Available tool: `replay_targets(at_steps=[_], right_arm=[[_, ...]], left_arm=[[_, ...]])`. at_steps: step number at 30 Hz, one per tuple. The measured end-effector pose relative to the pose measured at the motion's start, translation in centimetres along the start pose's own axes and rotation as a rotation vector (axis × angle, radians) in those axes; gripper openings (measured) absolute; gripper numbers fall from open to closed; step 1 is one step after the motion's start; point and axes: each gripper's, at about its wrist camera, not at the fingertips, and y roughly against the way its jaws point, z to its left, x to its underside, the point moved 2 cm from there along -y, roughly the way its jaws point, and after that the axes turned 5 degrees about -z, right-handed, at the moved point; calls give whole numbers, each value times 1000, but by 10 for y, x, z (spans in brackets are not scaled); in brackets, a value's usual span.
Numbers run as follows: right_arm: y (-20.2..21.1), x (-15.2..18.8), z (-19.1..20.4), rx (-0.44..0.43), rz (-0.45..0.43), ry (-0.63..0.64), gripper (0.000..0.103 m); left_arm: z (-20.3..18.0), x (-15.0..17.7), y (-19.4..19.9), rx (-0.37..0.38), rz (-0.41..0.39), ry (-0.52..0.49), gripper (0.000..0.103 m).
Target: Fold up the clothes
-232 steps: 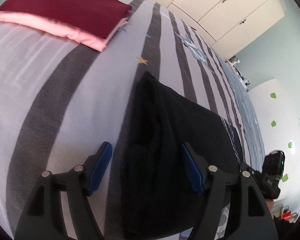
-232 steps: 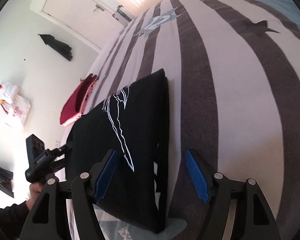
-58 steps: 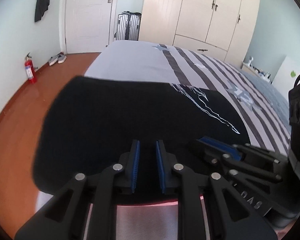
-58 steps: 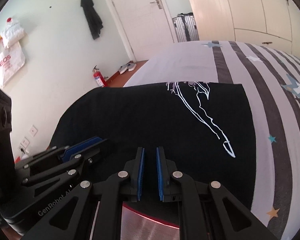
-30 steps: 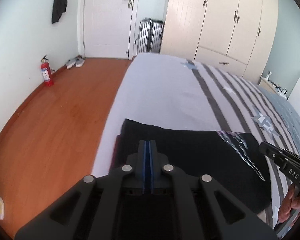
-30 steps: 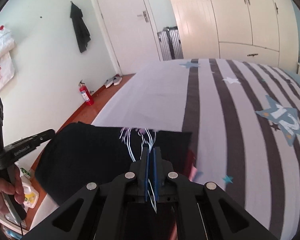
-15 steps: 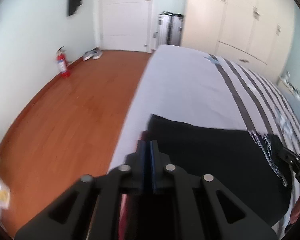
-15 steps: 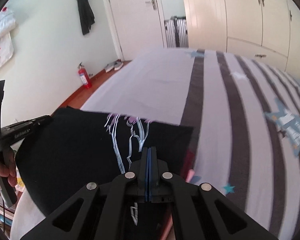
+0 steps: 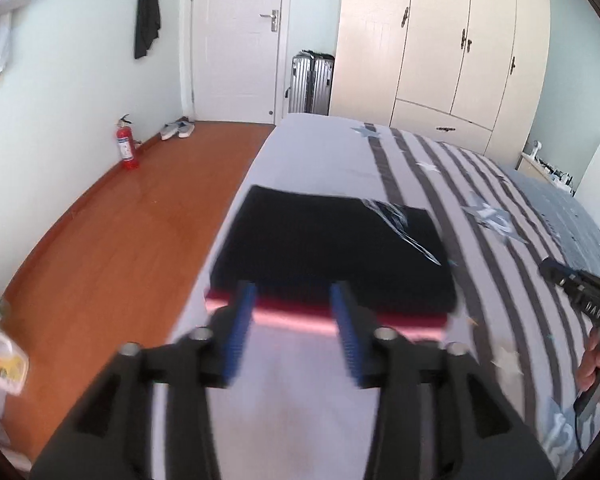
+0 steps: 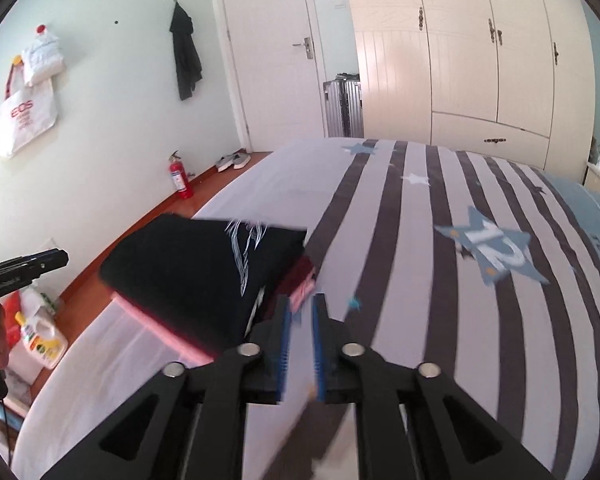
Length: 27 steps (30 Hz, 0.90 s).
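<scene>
On the near corner of the striped bed (image 9: 452, 184) I count three folded garments in one stack: a black T-shirt (image 9: 324, 248) with a white line print on top, a dark red garment (image 9: 340, 312) under it, and a pink garment (image 9: 292, 322) at the bottom. The stack sits close to the bed's edge by the wooden floor (image 9: 132, 240).

My left gripper (image 9: 296, 332) hangs just short of the stack's near edge. Its jaws are opening, with a clear gap between the two blue pads, and I see nothing gripped between them; only the pink and red edges show through the gap. My right gripper (image 10: 300, 340) sits at the stack's right corner. Its jaws are opening too, though the gap is narrower, and no cloth is pinched; the picture is blurred there.

Each wrist view also catches the other gripper at the edge of the picture, held in a hand.

Beyond the bed I count one red fire extinguisher (image 9: 126, 148) against the wall, one pair of shoes (image 9: 176, 130) by the white door (image 9: 236, 36), one silver suitcase (image 9: 312, 80), one dark jacket (image 10: 186, 54) hanging up, one tote bag (image 10: 22, 116) and a cream wardrobe (image 10: 480, 44).
</scene>
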Motion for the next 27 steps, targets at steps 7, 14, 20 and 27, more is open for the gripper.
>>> replay_targets(at_steps=[7,14,20,27], right_arm=[[101,50,2,-69,22,1,56],[204,82,-5,-125,38,48,85],[274,96,-22,-169,57,54,97],[304,136,-35,-185,71,-10,102]], left_arm=[[-86,67,104,-66,39,105,75],[-162,113,210,-142,19,188,97],[-202,143,269,-201,7,178,102],[-219,192,296,-218,-8,181,102]])
